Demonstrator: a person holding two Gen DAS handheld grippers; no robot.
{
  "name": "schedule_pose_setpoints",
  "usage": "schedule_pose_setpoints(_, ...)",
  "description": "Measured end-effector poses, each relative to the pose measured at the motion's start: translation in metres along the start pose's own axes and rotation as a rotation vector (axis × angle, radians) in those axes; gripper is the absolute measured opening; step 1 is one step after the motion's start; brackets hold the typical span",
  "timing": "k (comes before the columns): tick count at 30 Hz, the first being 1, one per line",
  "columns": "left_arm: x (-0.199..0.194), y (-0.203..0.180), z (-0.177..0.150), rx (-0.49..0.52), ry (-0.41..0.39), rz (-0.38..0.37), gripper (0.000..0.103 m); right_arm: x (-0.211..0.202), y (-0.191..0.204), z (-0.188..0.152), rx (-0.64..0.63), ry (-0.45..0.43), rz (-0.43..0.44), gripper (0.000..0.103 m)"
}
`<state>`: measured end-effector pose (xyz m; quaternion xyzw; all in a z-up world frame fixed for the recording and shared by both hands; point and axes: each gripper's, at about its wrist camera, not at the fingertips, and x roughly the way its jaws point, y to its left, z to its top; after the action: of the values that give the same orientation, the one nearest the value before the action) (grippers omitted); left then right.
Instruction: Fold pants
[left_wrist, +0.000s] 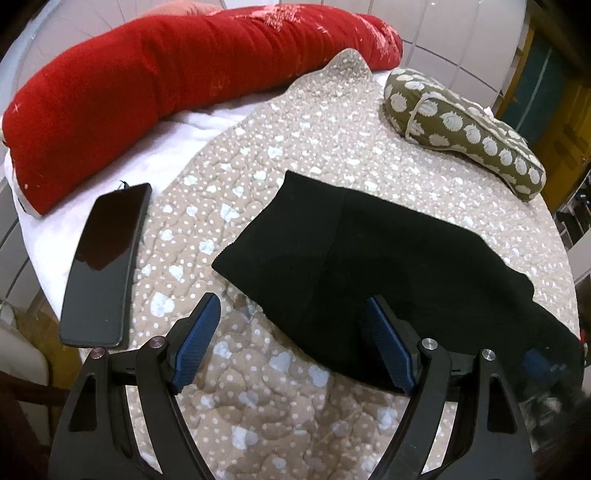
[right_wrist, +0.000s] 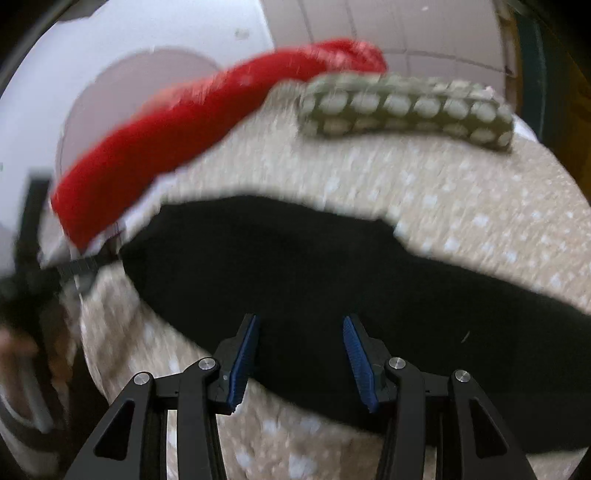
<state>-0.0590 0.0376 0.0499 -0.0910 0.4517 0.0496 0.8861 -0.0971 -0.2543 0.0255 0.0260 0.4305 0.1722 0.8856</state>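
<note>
The black pants (left_wrist: 354, 254) lie flat on a beige spotted quilt (left_wrist: 258, 387), stretching from the middle toward the right. My left gripper (left_wrist: 291, 314) is open above the quilt at the pants' near left edge, its right finger over the cloth and its left finger over bare quilt. In the blurred right wrist view the pants (right_wrist: 332, 269) fill the middle. My right gripper (right_wrist: 300, 328) is open just above their near edge, holding nothing. A blue pad of the right gripper shows at the far right of the left wrist view (left_wrist: 537, 363).
A long red bolster (left_wrist: 155, 88) lies along the far left. An olive pillow with white spots (left_wrist: 461, 125) lies at the far right. A black phone (left_wrist: 105, 266) rests on the white sheet at the left. A white tiled wall stands behind.
</note>
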Motion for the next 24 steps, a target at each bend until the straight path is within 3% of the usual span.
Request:
schedule_pose_setpoints(2, -0.006, -0.002, -0.001, 0.007, -0.01, -0.004, 0.081, 0.0, 0.007, -0.007, -0.029, -0.001, -0.023, 0.046)
schedule_pose_setpoints(6, -0.015, -0.01, -0.002, 0.022, -0.026, -0.016, 0.081, -0.017, 0.0, -0.004, 0.031, -0.008, 0.052, 0.046)
schedule_pose_setpoints(13, -0.022, -0.029, -0.003, 0.056, -0.041, -0.048, 0.081, -0.044, -0.014, -0.003, 0.072, -0.086, 0.009, 0.046)
schedule_pose_setpoints(24, -0.013, -0.066, -0.011, 0.126, -0.019, -0.09, 0.081, -0.047, -0.038, -0.012, 0.137, -0.082, -0.034, 0.046)
